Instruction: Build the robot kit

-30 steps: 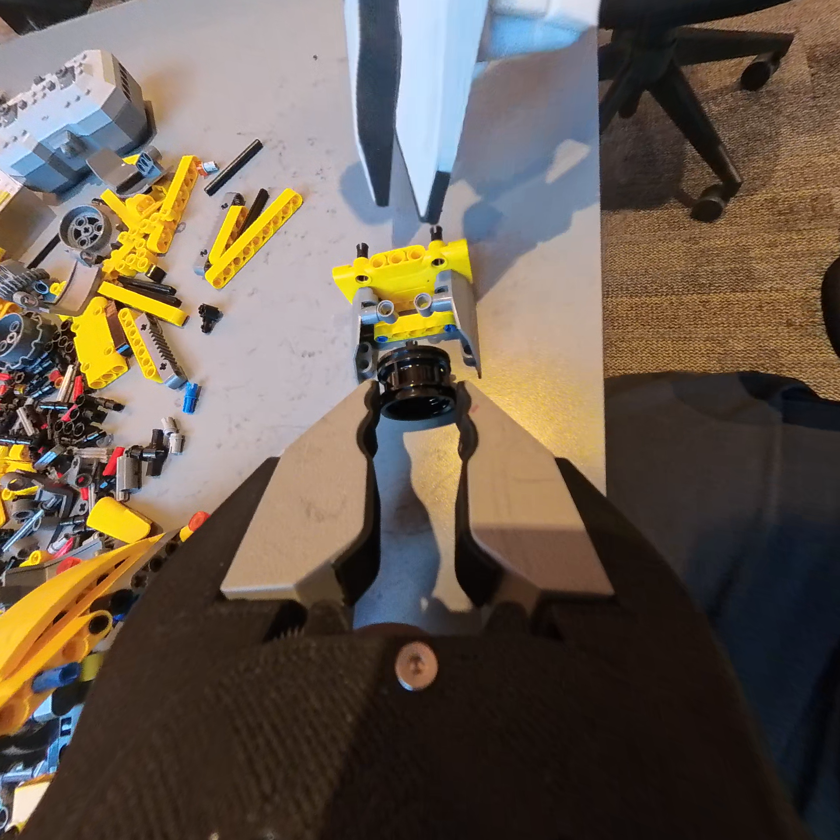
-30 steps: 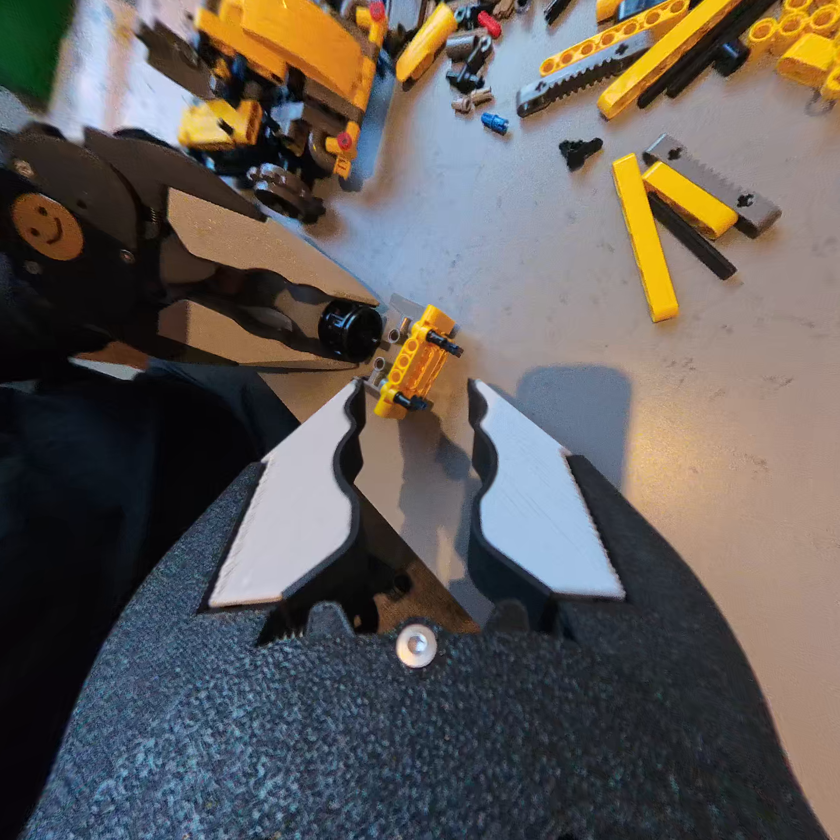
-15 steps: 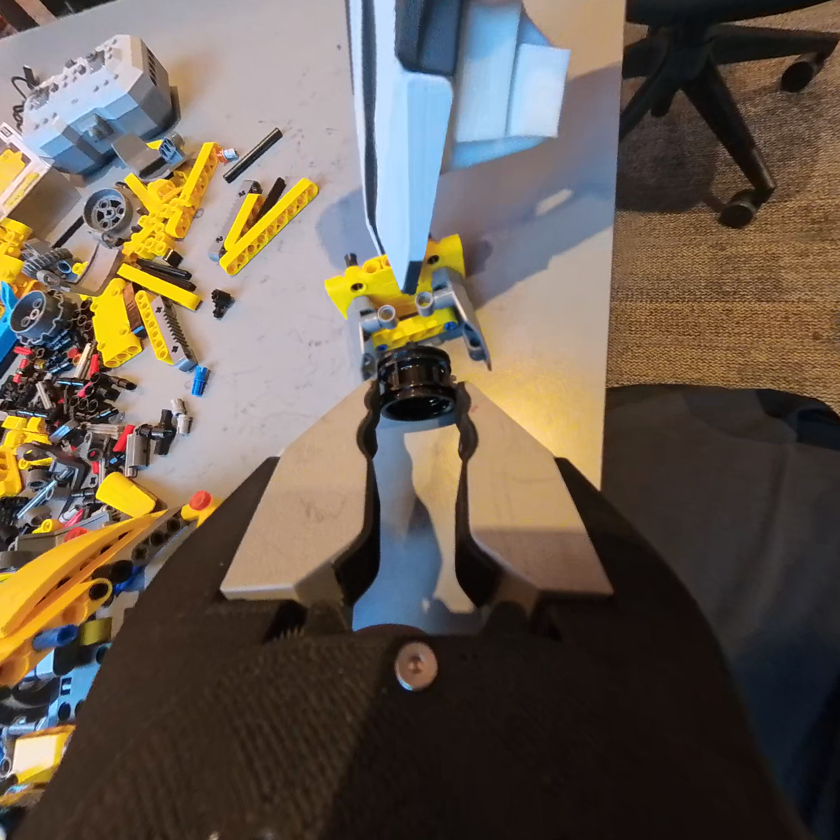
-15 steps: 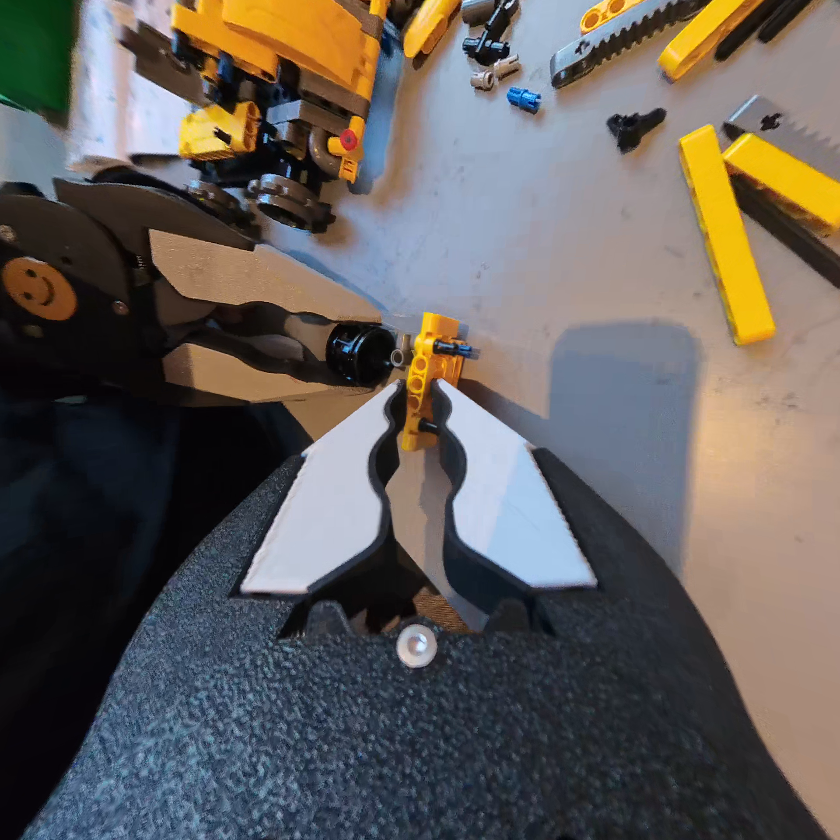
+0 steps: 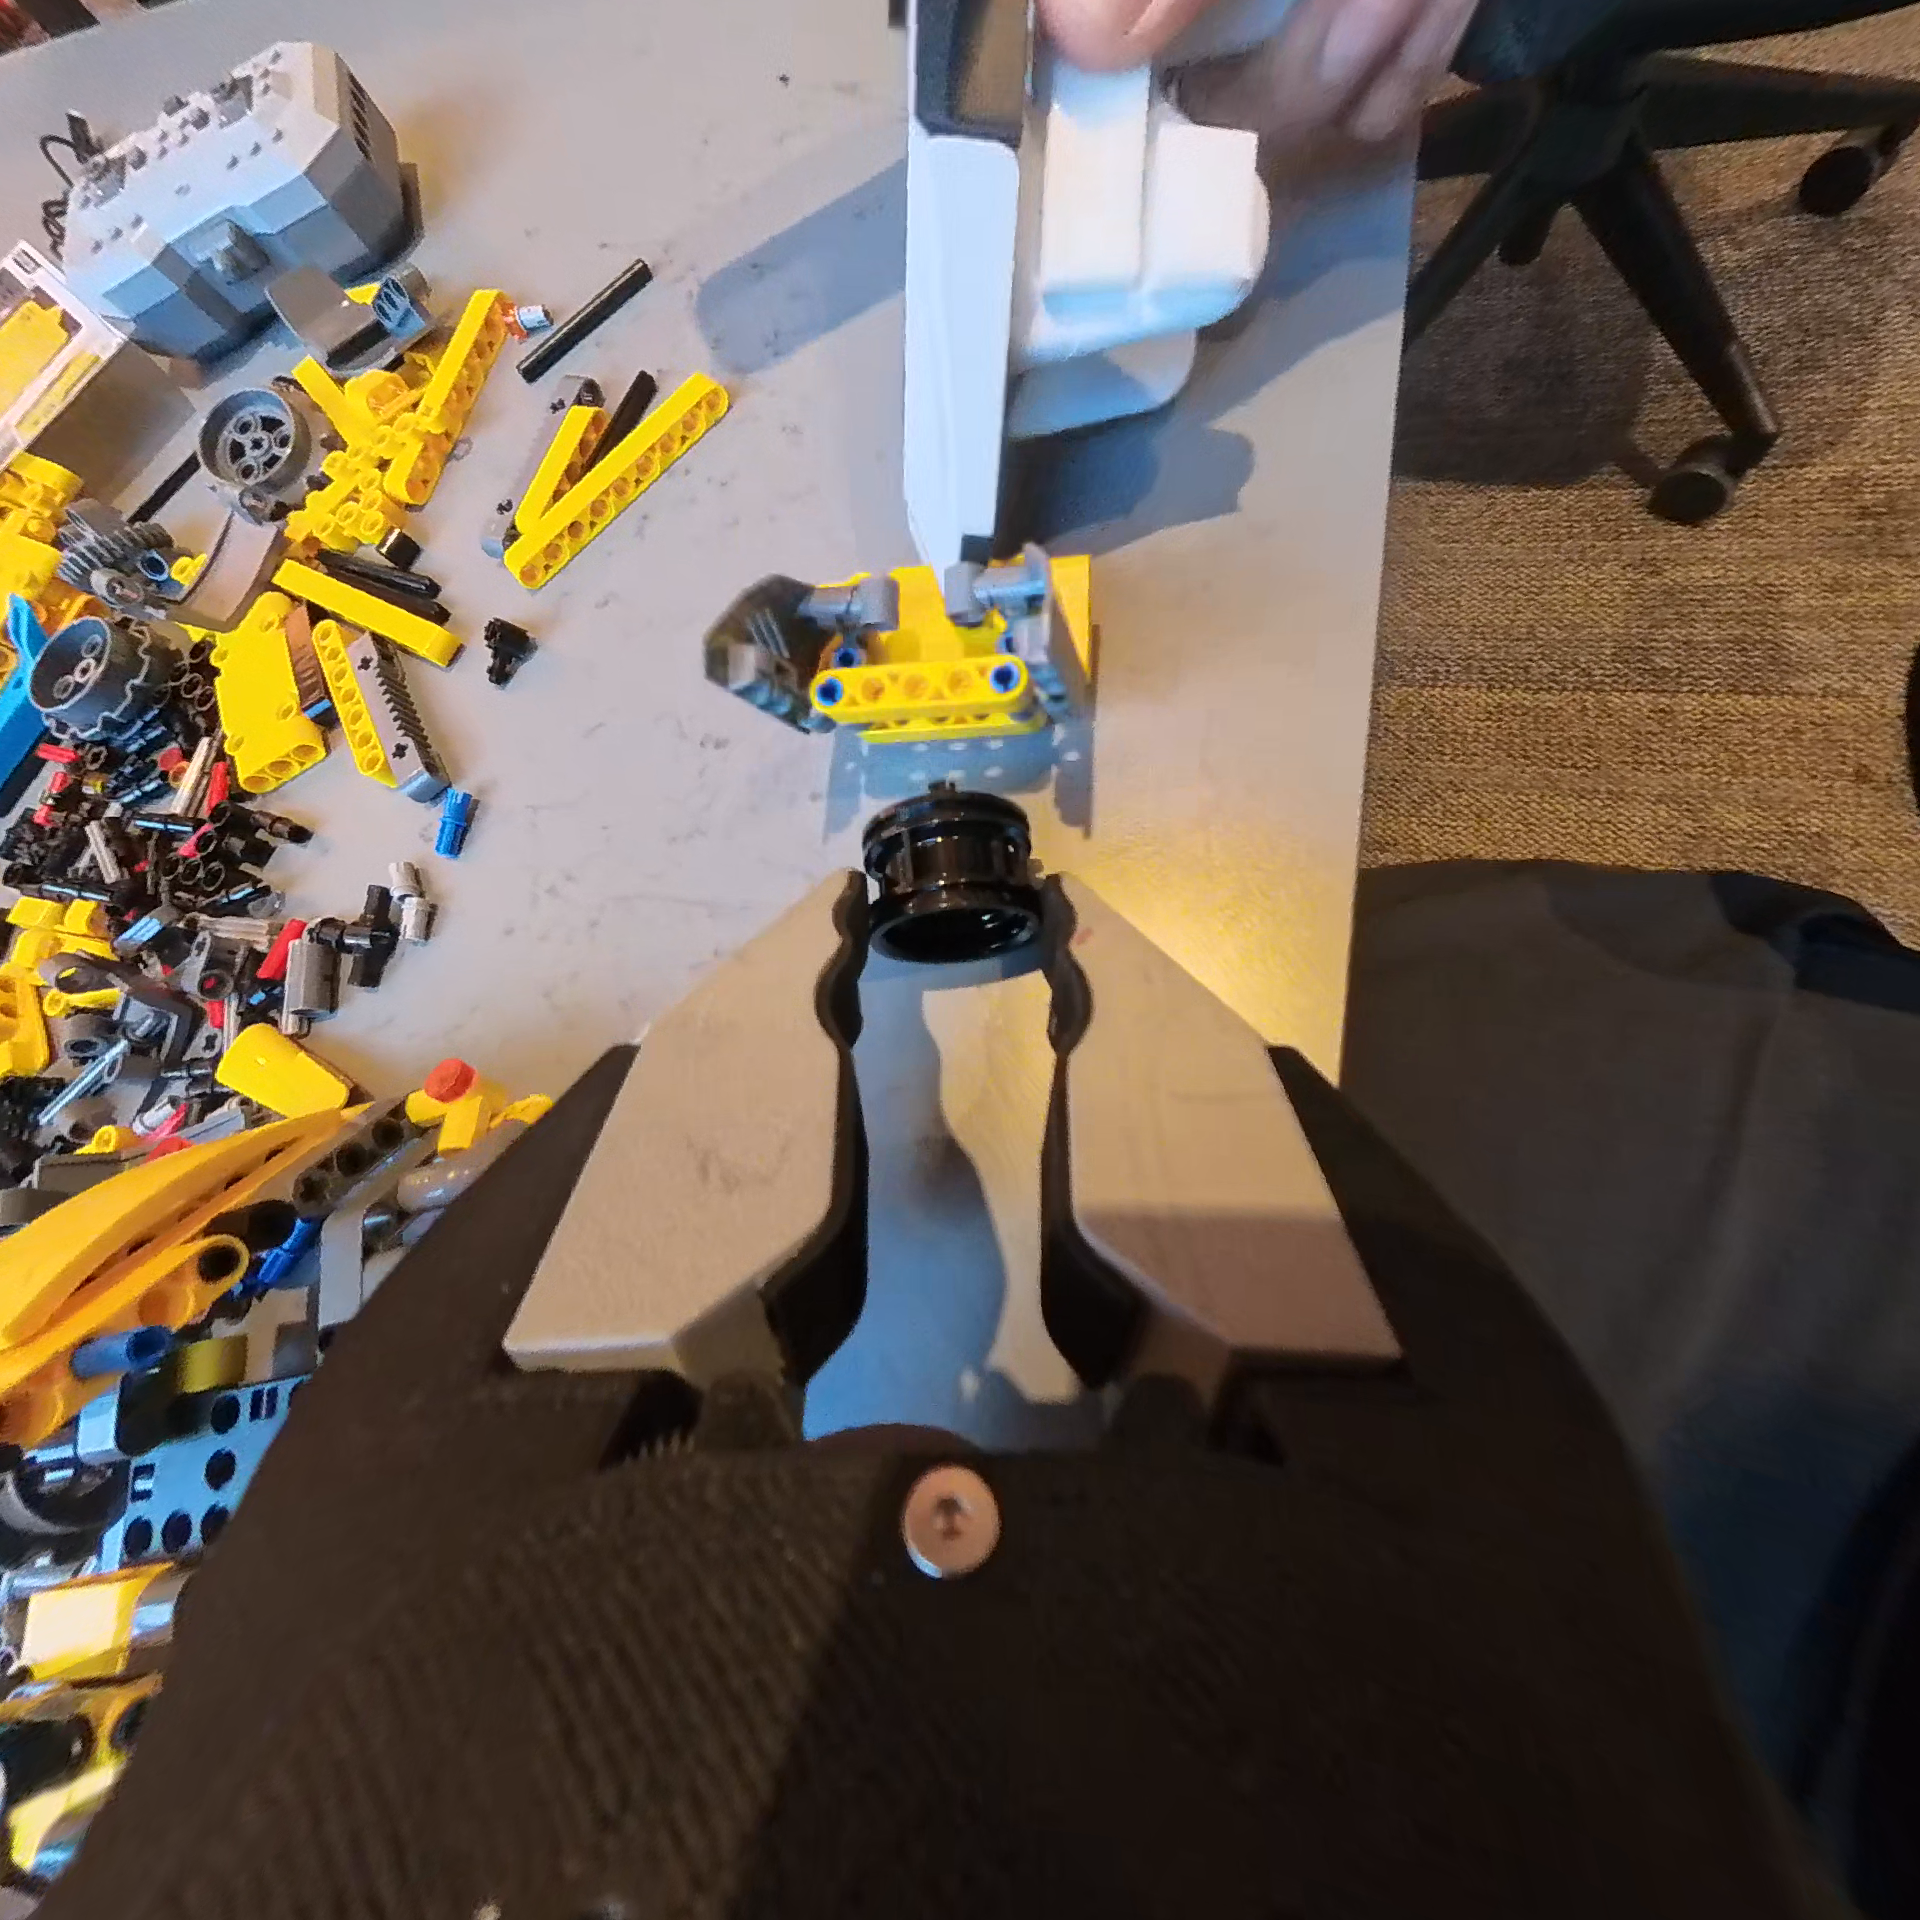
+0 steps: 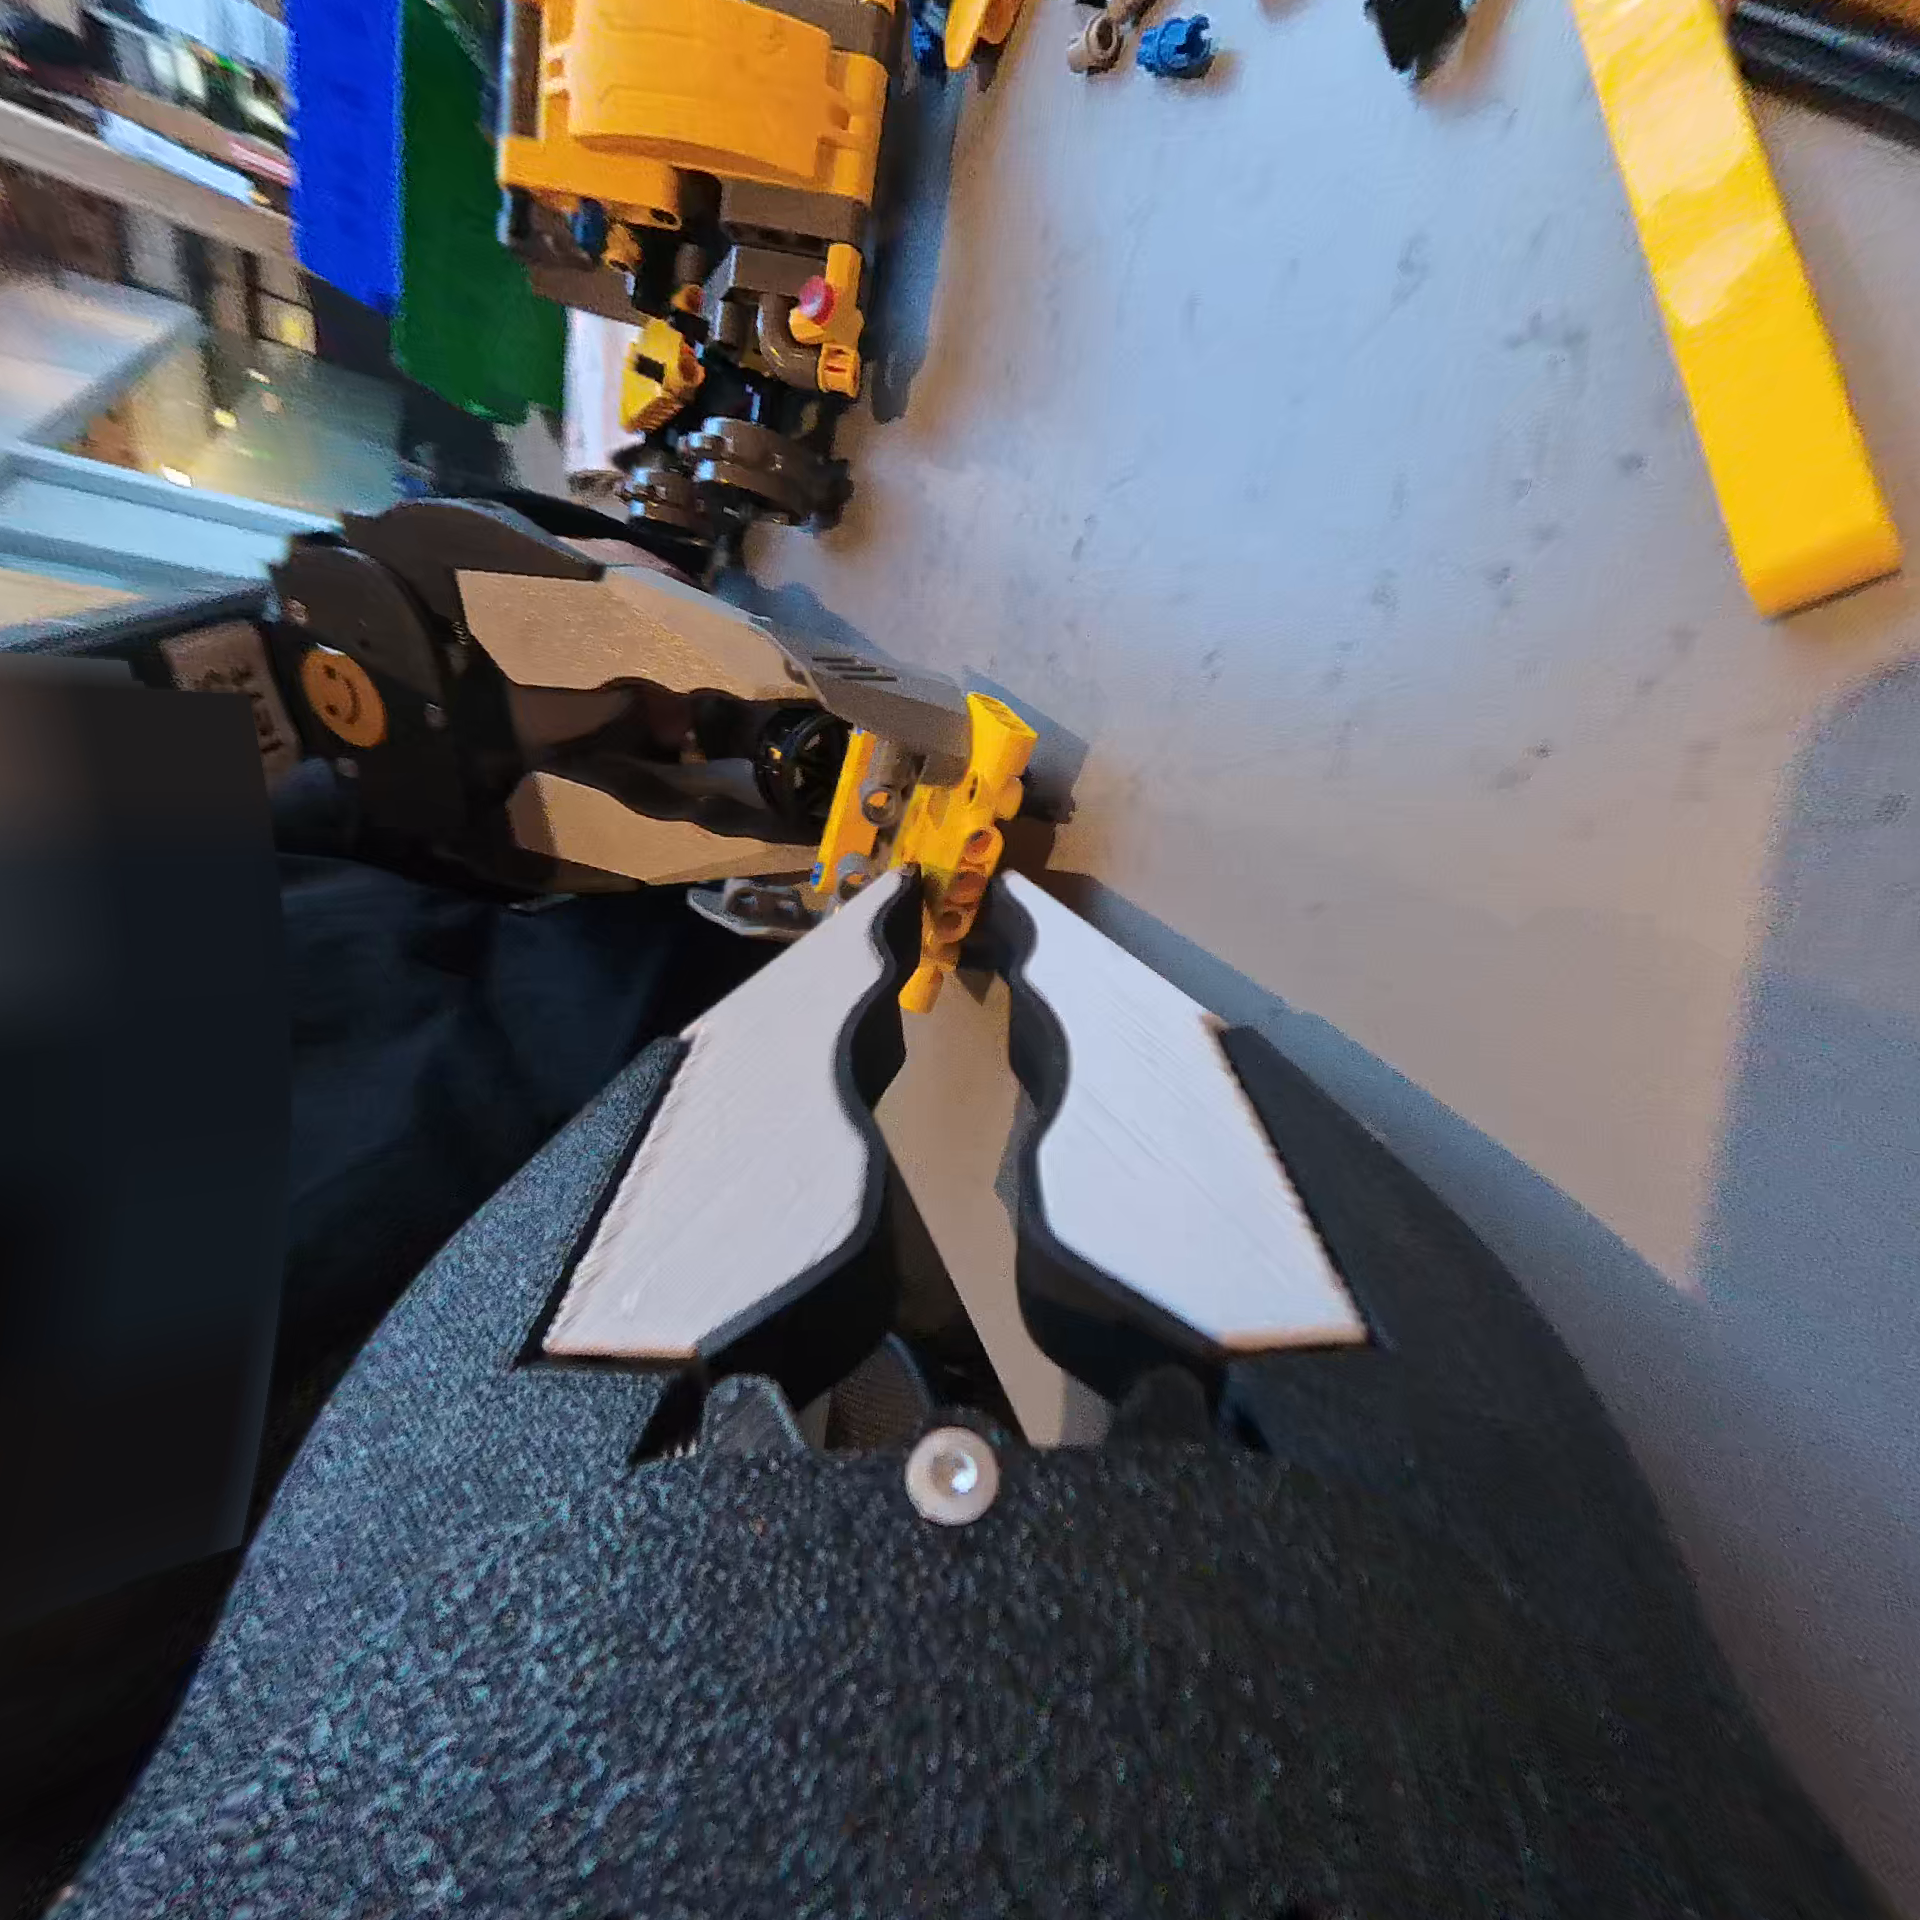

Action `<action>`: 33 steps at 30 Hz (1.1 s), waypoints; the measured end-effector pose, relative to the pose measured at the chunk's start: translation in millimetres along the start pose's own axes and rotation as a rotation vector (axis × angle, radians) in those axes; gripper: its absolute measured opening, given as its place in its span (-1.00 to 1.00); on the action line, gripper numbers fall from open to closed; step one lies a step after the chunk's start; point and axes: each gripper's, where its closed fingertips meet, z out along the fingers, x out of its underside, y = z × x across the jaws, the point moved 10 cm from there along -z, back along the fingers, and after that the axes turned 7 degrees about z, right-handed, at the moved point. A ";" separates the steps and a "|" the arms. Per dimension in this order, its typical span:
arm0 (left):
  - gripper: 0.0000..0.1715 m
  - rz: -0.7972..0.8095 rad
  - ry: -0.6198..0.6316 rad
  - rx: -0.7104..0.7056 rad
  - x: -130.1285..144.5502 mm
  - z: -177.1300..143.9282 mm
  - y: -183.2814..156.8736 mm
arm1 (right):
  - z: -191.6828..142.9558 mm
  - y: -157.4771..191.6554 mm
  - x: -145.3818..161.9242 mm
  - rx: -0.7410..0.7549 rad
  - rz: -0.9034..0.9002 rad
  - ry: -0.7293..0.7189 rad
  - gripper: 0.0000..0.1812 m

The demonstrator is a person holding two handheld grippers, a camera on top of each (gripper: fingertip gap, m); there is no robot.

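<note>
My left gripper [image 5: 951, 902] is shut on a small black wheel hub [image 5: 948, 878] and holds it just above the grey table [image 5: 1195, 790], near its right edge. Just beyond the hub, a small yellow and grey brick assembly [image 5: 925, 660] is tilted up. My right gripper [image 6: 948, 896], with white fingers, is shut on this assembly [image 6: 961, 831] and grips its yellow beam. In the left wrist view the white right gripper [image 5: 956, 343] comes down onto the assembly from above. In the right wrist view the left gripper [image 6: 623, 748] reaches in from the left, its hub [image 6: 800, 764] close to the assembly.
Many loose yellow, black and grey bricks [image 5: 260, 675] cover the table's left side, with a grey motor block [image 5: 223, 197] at the back and a large yellow model [image 5: 135, 1236] at the front left. An office chair [image 5: 1662, 260] stands on carpet beyond the table's right edge. One gripper's finger ends stand about 5 cm off the other's. The grey motor block [image 5: 223, 197] is about 30 cm from both grippers' fingertips.
My right gripper came down, shut on the yellow assembly, then lifted and turned it. The assembly has drawn a little away from the black hub. My left gripper kept hold of the hub.
</note>
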 end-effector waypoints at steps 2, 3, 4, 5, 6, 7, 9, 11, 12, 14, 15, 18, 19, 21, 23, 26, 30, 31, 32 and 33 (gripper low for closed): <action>-0.63 -0.001 0.000 -0.001 0.1 -0.1 -0.1 | -1.3 3.7 0.7 0.053 -0.036 0.004 -0.86; -0.63 -0.002 0.001 0.000 0.1 -0.1 0.0 | -1.6 5.8 1.0 0.077 -0.051 0.009 -0.85; -0.63 -0.004 0.001 0.001 0.2 -0.1 0.1 | -2.4 7.6 1.1 0.110 -0.067 0.012 -0.81; -0.64 -0.005 0.002 -0.002 0.2 -0.2 0.2 | -3.8 9.4 1.1 0.145 -0.082 0.015 -0.78; -0.64 -0.005 0.003 -0.005 0.3 -0.5 0.3 | -5.7 11.1 1.2 0.176 -0.096 0.015 -0.76; -0.64 -0.005 0.004 -0.006 0.2 -0.6 0.3 | -8.0 12.4 1.1 0.204 -0.106 0.012 -0.73; -0.64 -0.012 0.007 -0.004 0.1 -0.5 0.5 | -11.2 14.3 1.2 0.234 -0.116 0.010 -0.69; -0.63 -0.021 0.009 0.000 -0.1 -0.4 1.0 | -12.0 14.8 2.5 0.242 -0.117 0.026 -0.70; -0.63 -0.025 0.009 0.002 0.1 -0.4 1.2 | -12.0 14.6 3.2 0.239 -0.113 0.032 -0.72; -0.63 -0.027 0.010 0.002 0.1 -0.3 1.2 | -12.5 12.2 3.3 0.221 -0.097 0.033 -0.75; -0.63 -0.028 0.010 0.001 0.1 -0.4 1.1 | -13.4 10.8 3.1 0.215 -0.086 0.035 -0.75; -0.63 -0.030 0.010 0.001 0.4 -1.1 0.2 | -19.0 12.5 3.3 0.274 -0.098 0.038 -0.72; -0.63 -0.029 0.010 0.001 0.5 -1.4 -0.1 | -21.0 14.9 3.8 0.318 -0.121 0.039 -0.69; -0.63 -0.028 0.010 0.002 0.6 -1.4 -0.1 | -24.7 20.0 4.1 0.403 -0.164 0.036 -0.67; -0.63 -0.032 0.010 0.006 0.4 -1.1 0.4 | -27.9 24.2 3.6 0.445 -0.194 0.025 -0.67; -0.63 -0.032 0.011 0.003 -0.3 -0.2 0.4 | -30.9 28.7 2.8 0.445 -0.222 0.006 -0.69; -0.63 -0.037 0.008 0.017 -3.0 0.3 -4.1 | -39.4 30.4 4.0 0.392 -0.222 -0.041 -0.61; -0.63 -0.045 0.008 0.022 -3.4 0.2 -5.3 | -43.5 28.8 4.8 0.387 -0.222 -0.062 -0.59; -0.63 -0.056 0.008 0.027 -3.9 0.1 -6.1 | -47.7 26.5 5.8 0.384 -0.226 -0.091 -0.56; -0.63 -0.073 0.005 0.034 -4.5 0.0 -6.8 | -51.1 24.5 7.5 0.371 -0.237 -0.124 -0.53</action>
